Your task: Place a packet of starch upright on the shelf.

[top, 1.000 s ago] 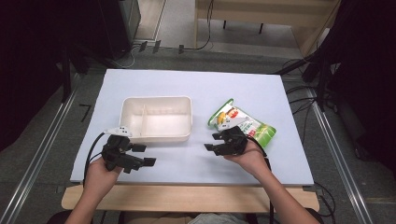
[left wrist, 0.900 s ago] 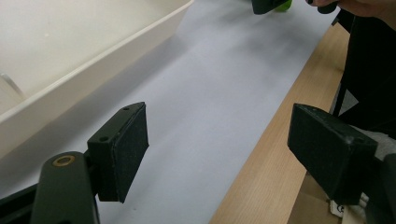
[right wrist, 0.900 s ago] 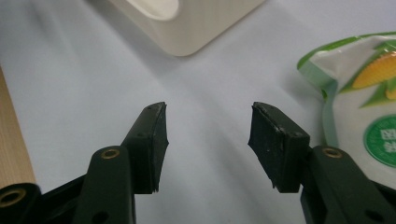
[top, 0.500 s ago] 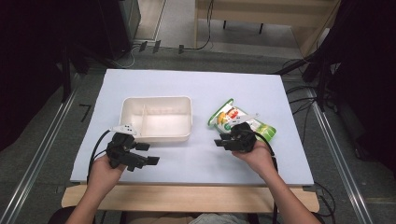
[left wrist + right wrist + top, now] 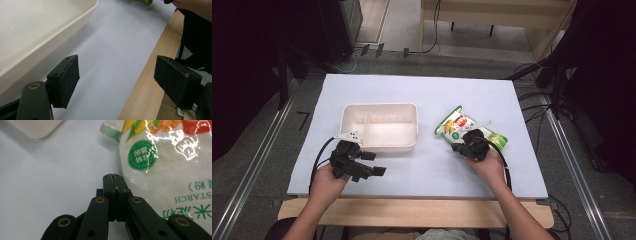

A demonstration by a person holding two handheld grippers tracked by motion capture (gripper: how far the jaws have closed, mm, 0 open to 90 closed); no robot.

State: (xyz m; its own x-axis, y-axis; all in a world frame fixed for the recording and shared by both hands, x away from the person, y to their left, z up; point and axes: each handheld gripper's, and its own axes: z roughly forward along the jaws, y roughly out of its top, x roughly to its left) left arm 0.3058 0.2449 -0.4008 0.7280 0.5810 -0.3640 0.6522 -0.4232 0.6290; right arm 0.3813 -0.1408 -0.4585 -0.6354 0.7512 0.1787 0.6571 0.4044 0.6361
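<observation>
Surface: a pale lilac-white sheet (image 5: 422, 95) covers the table, with a bare wooden edge (image 5: 412, 212) along the person's side at 6 o'clock.
Room: grey floor all round, a metal rail at 9 o'clock and another at 3 o'clock, dark gear and cables toward 12 and 2 o'clock, a wooden bench leg frame at 12 o'clock.
Tray: a cream plastic tray (image 5: 404, 145) with an inner divider lies left of the sheet's middle, at about 10 o'clock from the right gripper.
Left gripper: the left gripper (image 5: 116, 82) is held low near the sheet's near edge, at 7 o'clock from the tray; its jaws stand wide apart with nothing between them, over bare sheet and the wooden edge.
Right gripper: the right gripper (image 5: 115, 178) has just been closing; its jaws are now pressed together, tips meeting, with nothing seen between them. The tips lie at the near-left edge of the pouch; whether they touch the film I cannot tell.
Pouch, place: the starch pouch (image 5: 457, 125) lies flat on the sheet right of the tray, partly under the right gripper, which sits at its 5 o'clock end.
Pouch, look: glossy clear-white film with a green border, a round green seal (image 5: 142, 155), yellow corn and red printing, green lettering reading STARCH.
</observation>
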